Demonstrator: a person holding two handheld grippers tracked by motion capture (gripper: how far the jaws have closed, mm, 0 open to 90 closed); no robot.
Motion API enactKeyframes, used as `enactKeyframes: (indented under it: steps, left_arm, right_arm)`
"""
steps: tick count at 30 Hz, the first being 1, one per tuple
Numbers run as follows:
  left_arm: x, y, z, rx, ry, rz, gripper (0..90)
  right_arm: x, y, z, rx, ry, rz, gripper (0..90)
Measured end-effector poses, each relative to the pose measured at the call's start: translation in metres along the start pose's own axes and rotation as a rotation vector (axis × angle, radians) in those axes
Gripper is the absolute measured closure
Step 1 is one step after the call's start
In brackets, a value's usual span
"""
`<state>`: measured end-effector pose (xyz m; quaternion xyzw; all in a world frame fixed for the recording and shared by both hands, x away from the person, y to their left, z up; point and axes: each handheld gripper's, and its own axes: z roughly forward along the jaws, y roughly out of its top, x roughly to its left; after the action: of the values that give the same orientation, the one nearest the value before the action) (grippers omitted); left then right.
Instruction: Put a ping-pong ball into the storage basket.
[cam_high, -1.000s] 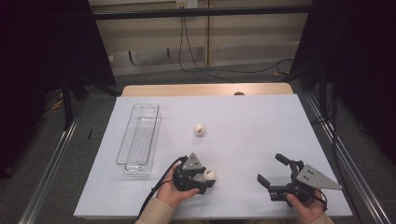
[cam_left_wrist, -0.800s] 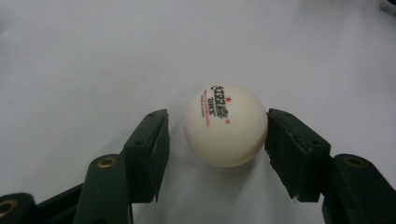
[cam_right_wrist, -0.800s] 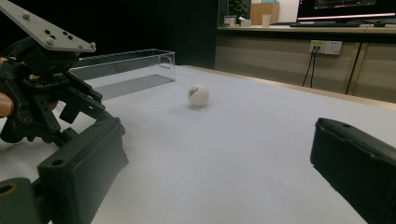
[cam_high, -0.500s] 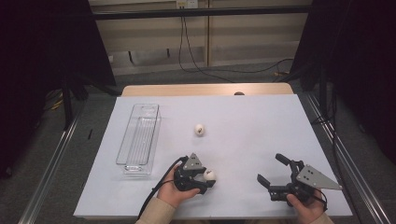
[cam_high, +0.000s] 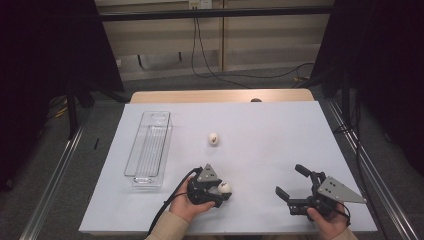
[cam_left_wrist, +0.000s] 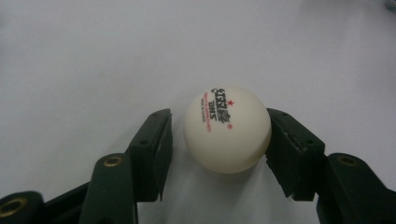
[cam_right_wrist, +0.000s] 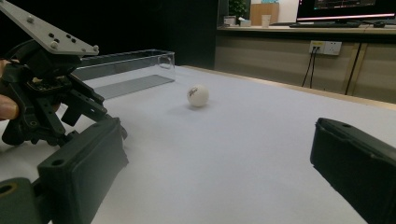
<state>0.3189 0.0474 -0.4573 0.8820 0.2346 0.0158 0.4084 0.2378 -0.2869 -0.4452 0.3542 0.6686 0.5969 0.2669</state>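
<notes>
Small white printed table-tennis ball (cam_left_wrist: 227, 128) sits between my left gripper (cam_high: 223, 191) jaws near the table's front edge, right jaw touching, left apart; right gripper (cam_high: 294, 187) open, empty.

The white table top (cam_high: 280, 135) is mostly bare — lots of room in the middle and on the right side. A long clear plastic box (cam_high: 149, 147) stands along the left side and blocks the way there. One small white ball with dark print (cam_high: 213, 138) sits alone near the middle. Another small white ball with red and black print (cam_left_wrist: 227, 128) sits at the near edge — between the left gripper's (cam_left_wrist: 217, 149) black jaws, with a gap on one side.
</notes>
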Motion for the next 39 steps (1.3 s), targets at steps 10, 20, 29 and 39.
enactKeyframes:
  steps: [10, 20, 29, 39]
  left_arm:
    - [-0.0007, 0.0001, 0.0002, -0.005, 0.001, -0.005, 47.2]
    - [-0.0008, 0.0002, -0.0002, -0.002, -0.002, -0.007, 50.7]
    - [-0.0001, 0.0009, -0.0025, -0.007, -0.011, -0.021, 50.9]
    - [0.0023, 0.0031, -0.0088, -0.019, -0.014, -0.052, 50.9]
  right_arm:
    - [0.0000, 0.0001, -0.0002, 0.000, 0.002, -0.001, 2.4]
    - [-0.0002, 0.0005, -0.0007, -0.001, -0.001, -0.001, 2.4]
    - [-0.0003, 0.0005, -0.0008, 0.000, -0.001, 0.000, 2.4]
    - [-0.0005, 0.0007, -0.0009, -0.001, -0.001, 0.000, 2.4]
